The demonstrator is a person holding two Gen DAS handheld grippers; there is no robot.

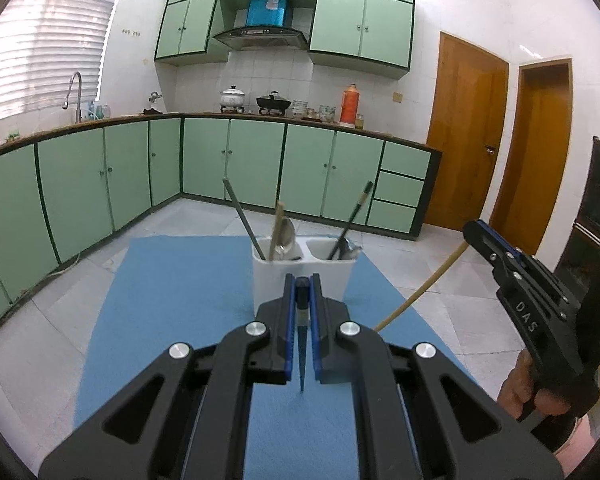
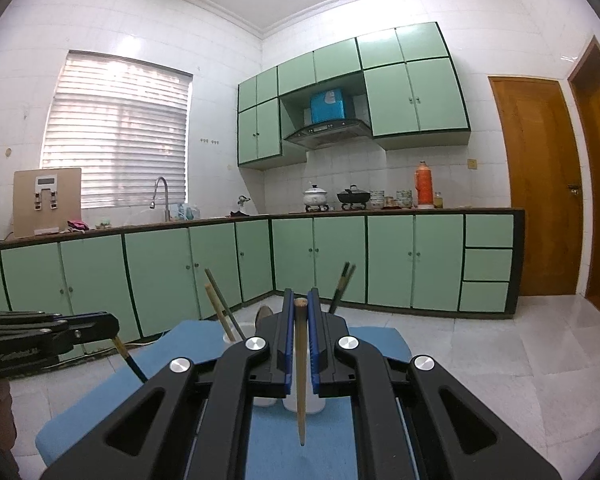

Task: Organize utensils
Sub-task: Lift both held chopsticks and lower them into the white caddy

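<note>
Blue mat (image 1: 172, 300), green-cabinet kitchen. White two-compartment holder (image 1: 300, 276) at 12 o'clock: chopsticks, spoons. Left gripper (image 1: 302, 284) clamps dark chopstick (image 1: 302, 356); right gripper (image 2: 300, 308) clamps wooden chopstick (image 2: 301, 380).

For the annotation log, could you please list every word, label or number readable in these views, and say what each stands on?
"DAS": white letters on the side of the right gripper, seen from the left wrist view.
Blue box above the range hood: a white mark, too blurred to read.
Wooden board on the counter: a pale display strip, nothing legible.
Range hood: control panel marks too small to read.
</note>
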